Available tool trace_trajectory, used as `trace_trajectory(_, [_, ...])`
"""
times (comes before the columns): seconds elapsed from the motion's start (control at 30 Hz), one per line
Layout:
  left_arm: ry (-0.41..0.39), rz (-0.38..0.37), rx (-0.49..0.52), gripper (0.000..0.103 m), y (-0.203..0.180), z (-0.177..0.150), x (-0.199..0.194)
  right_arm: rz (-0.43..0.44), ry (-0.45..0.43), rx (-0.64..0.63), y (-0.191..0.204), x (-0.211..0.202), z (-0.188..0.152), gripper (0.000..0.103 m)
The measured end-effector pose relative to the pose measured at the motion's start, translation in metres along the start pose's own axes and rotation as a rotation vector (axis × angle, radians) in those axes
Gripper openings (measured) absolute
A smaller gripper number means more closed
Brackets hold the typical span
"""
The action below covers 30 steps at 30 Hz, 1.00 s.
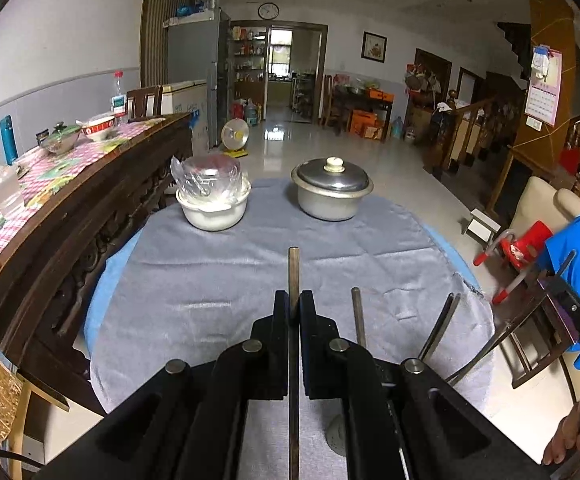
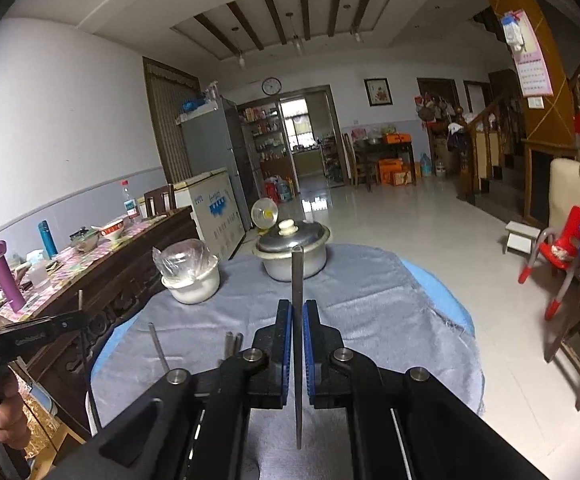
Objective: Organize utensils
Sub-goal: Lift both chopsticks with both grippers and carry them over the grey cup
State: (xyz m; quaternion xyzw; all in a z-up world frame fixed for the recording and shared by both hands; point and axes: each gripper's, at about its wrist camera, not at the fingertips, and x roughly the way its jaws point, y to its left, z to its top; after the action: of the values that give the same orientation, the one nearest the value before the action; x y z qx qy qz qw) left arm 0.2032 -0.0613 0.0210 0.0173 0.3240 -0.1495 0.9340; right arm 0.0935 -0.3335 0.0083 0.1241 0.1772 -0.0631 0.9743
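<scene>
A glossy pale tiled floor (image 1: 329, 152) runs to the far doorway (image 1: 280, 68); a wall clock (image 1: 268, 11) hangs above it, a refrigerator (image 1: 194, 68) left.

Ahead of my fingers I see a lidded metal pot (image 1: 331, 194) standing on the grey cloth (image 1: 218, 280), with a white bowl (image 1: 213, 210) holding a plastic-wrapped container left of it, apart. Further left runs a dark wooden sideboard (image 1: 90, 208); a red plastic chair (image 1: 523, 250) stands on the floor off to the right.
</scene>
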Motion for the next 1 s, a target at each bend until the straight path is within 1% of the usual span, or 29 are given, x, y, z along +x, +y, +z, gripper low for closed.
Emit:
trace_trajectory(0.23, [-0.032, -0.005, 0.010, 0.005, -0.009, 0.002, -0.017, 0.021, -0.041, -0.007, 0.007, -0.028, 0.012, 0.006])
trace_trajectory(0.57, [-0.065, -0.034, 0.008, 0.005, -0.018, 0.009, -0.033, 0.083, -0.070, -0.025, 0.023, -0.046, 0.026, 0.006])
trace_trajectory(0.7, [-0.083, -0.067, -0.004, 0.005, -0.021, 0.016, -0.039, 0.105, -0.072, -0.053, 0.035, -0.044, 0.034, 0.006])
trace_trajectory(0.8, [-0.098, -0.078, -0.007, 0.005, -0.026, 0.023, -0.040, 0.113, -0.078, -0.072, 0.042, -0.039, 0.037, 0.006])
trace_trajectory(1.0, [-0.112, -0.143, -0.030, 0.005, -0.036, 0.035, -0.035, 0.148, -0.045, -0.065, 0.055, -0.018, 0.039, 0.006])
